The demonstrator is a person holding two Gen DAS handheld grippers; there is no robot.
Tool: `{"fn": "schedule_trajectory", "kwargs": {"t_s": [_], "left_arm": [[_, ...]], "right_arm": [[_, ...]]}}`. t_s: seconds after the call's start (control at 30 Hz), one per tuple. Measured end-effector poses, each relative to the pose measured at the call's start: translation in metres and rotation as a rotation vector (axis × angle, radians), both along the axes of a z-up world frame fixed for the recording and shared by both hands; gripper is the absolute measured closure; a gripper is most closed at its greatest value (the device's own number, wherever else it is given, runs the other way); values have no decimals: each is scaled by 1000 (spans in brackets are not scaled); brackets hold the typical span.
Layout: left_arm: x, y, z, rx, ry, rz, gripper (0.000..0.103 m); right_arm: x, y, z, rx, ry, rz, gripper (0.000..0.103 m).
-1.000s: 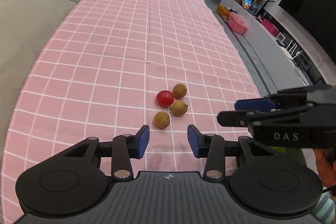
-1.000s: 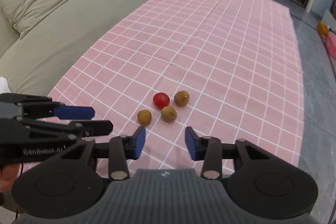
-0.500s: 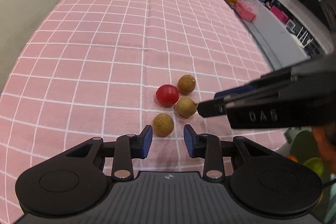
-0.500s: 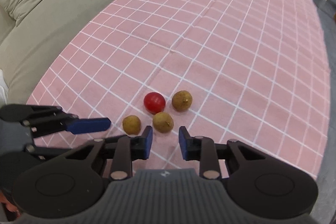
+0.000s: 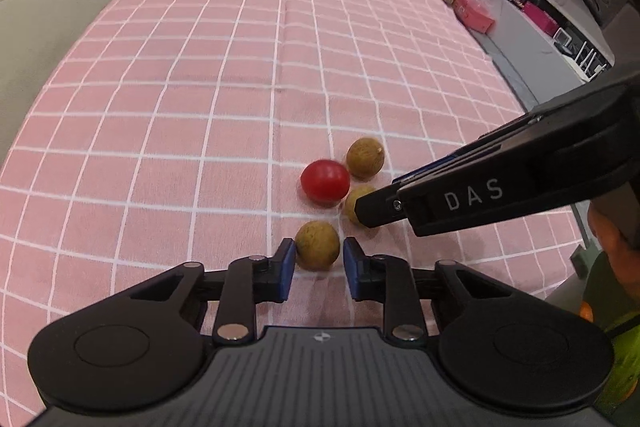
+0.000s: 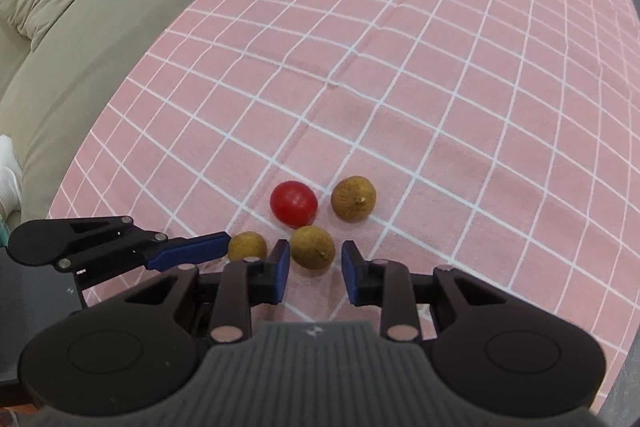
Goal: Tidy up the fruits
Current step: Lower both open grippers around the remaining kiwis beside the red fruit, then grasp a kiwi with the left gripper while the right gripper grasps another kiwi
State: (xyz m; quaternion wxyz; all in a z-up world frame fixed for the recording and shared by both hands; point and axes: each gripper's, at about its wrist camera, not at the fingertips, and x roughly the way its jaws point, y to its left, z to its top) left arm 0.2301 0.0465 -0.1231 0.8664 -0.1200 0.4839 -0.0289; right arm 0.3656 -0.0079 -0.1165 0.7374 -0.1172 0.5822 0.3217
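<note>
The step in hand looked like a double pick: each pair of tongs taking one fruit off the pink checked tablecloth (image 6: 440,67). To do it well, each pair needed its fruit centred between the pads, squeezed only enough to stop it rolling, and lifted straight up. A sideways drag would likely knock the cherry tomato (image 6: 294,203) just beyond both tips.

The left tongs (image 5: 316,259) were closed to a narrow gap around the nearest longan (image 5: 317,245), with a blue pad against each side, so it appeared gripped while resting on the cloth.

The right tongs (image 6: 314,261) had just been closing, with the second longan (image 6: 313,247) between the pads. One pad met the fruit, but a sliver of cloth showed at the other, so a firm hold could not be confirmed.

Past the tomato, ahead and right of the right tongs' tips, the far longan (image 6: 353,197) lay untouched. A beige sofa (image 6: 100,7) ran along the cloth's left edge.
</note>
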Motion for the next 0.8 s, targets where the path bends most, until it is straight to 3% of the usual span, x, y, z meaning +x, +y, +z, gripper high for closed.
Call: {"fn": "schedule_trajectory", "kwargs": {"t_s": [0.47,0.8], "left_arm": [[-3,2,3,-29,10,32,76],[-19,5,40,-21,-63,49,77]], "right_arm": [[3,9,-13,-18,40,25,80],[-15,8,34,-1,-51,34,80]]}}
